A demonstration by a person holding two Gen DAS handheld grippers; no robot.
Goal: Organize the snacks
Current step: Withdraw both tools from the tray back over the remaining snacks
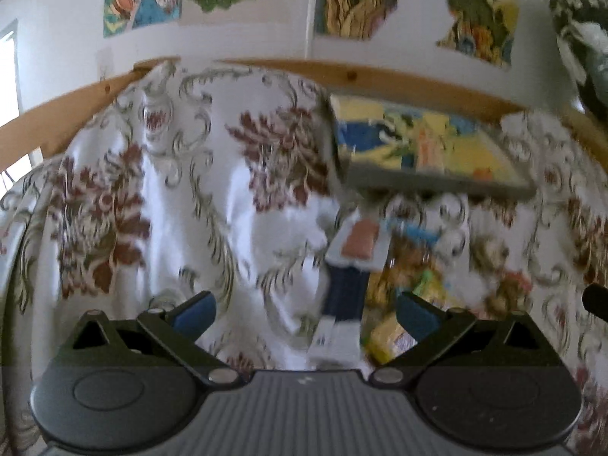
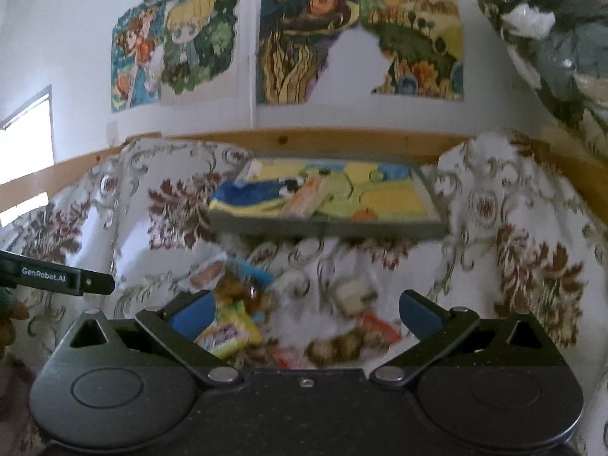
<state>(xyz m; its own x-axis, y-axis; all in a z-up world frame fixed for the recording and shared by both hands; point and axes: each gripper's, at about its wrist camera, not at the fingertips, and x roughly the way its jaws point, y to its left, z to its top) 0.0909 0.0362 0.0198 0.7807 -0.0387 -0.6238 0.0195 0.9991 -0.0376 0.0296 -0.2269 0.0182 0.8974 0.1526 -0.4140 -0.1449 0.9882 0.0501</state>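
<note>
We see both our jaws wide apart and empty, left gripper, right gripper, snacks piled on the flowery cloth, near a tray behind them

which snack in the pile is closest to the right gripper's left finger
The yellow snack packet with a purple label: it lies right beside the right hand-held gripper's left pad, while the brown and orange snacks sit farther toward the middle.

Left tool gapes above blurred snacks
</note>
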